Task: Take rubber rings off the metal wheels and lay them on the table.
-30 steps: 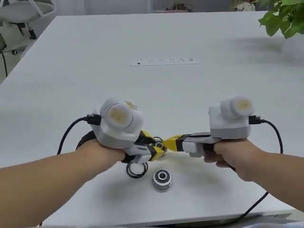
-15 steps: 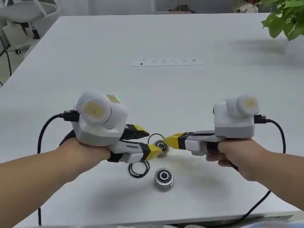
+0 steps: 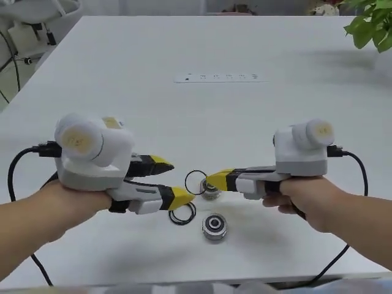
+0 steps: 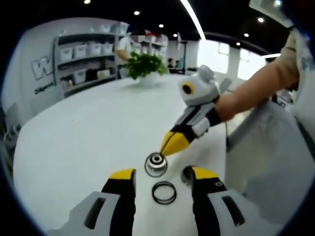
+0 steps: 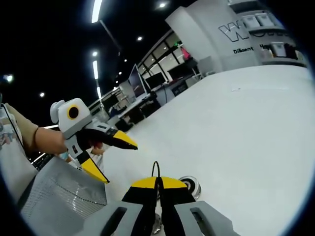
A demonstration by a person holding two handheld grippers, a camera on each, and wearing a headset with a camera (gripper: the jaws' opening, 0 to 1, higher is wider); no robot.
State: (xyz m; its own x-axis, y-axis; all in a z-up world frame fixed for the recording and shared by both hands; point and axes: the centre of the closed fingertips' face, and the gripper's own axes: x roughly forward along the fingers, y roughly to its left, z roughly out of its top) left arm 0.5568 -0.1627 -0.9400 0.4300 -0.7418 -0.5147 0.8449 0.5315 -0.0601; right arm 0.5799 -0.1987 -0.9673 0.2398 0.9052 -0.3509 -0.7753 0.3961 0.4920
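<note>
Holding: right gripper (image 3: 211, 179) jaws pinched on rubber ring (image 3: 196, 182), clear of wheel (image 3: 211, 192), ready for laying down.
left gripper (image 3: 174, 180): jaws wide, empty.

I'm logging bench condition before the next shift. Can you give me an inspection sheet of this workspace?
Surface: white table, no marks seen.
Job's things: far wheel just below the right tongs' tip; near wheel closer to the person; loose rings flat on the table; held ring lifted off it.
Clutter: nothing seen.
Grippers: left tongs open, holding nothing; right tongs shut on the held ring.
Cables: left cable and right cable, one trailing from each gripper toward the person.
Surroundings: socket strip in the tabletop; plant; shelves.
</note>
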